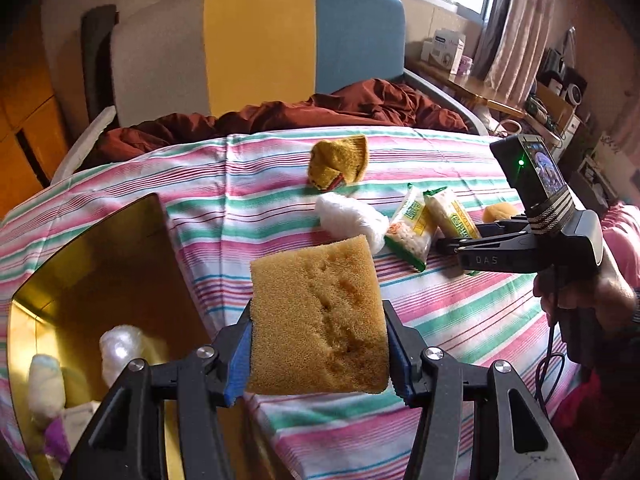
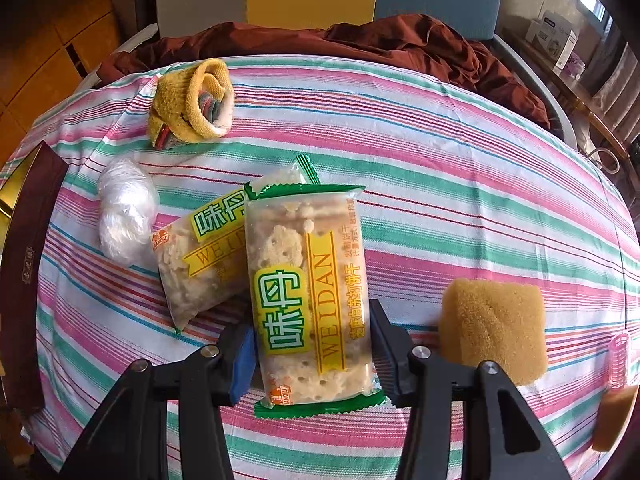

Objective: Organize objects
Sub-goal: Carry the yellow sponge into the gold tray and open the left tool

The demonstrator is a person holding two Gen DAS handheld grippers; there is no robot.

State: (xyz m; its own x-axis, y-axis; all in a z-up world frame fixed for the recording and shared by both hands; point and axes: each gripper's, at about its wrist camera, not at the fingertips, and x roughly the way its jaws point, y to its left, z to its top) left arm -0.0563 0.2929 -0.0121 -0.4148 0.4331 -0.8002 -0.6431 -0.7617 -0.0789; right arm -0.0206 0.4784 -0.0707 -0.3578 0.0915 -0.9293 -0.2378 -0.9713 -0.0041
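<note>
A bed (image 1: 460, 312) fills both views, covered by a sheet striped in pink, green, white and thin blue, with a rumpled rust-brown blanket (image 1: 360, 104) bunched at its far end below a grey, yellow and blue headboard (image 1: 256, 48).

At the left edge of the bed sits an open box (image 1: 80, 264) with a shiny gold lining and a dark maroon outside; soft pale bundles lie in its bottom.

The left tongs (image 1: 318, 356) hold a tan sponge (image 1: 320, 316) clear of the sheet, the blue pads pressed against its two side faces. It is a thick, roughly square block, coarse-pored, with darker orange-brown stains and pits down its middle. It hangs just beside the near corner of the box.

The right tongs (image 2: 314, 360) straddle a clear biscuit packet (image 2: 308, 300) with green crimped ends and yellow-green labels; the packet lies on the sheet, lengthwise between the pads, which sit close against its sides, though whether they press it I cannot tell. A second, like packet (image 2: 200, 256) lies tilted beside it, partly tucked under its left edge.

To the right of the tongs a second tan sponge (image 2: 494, 328) rests on the sheet. Left of the packets is a wad of white plastic film (image 2: 126, 212), and beyond it a rolled mustard-yellow sock (image 2: 192, 106).

A pink ridged hair roller (image 2: 619, 360) sits at the right edge.
</note>
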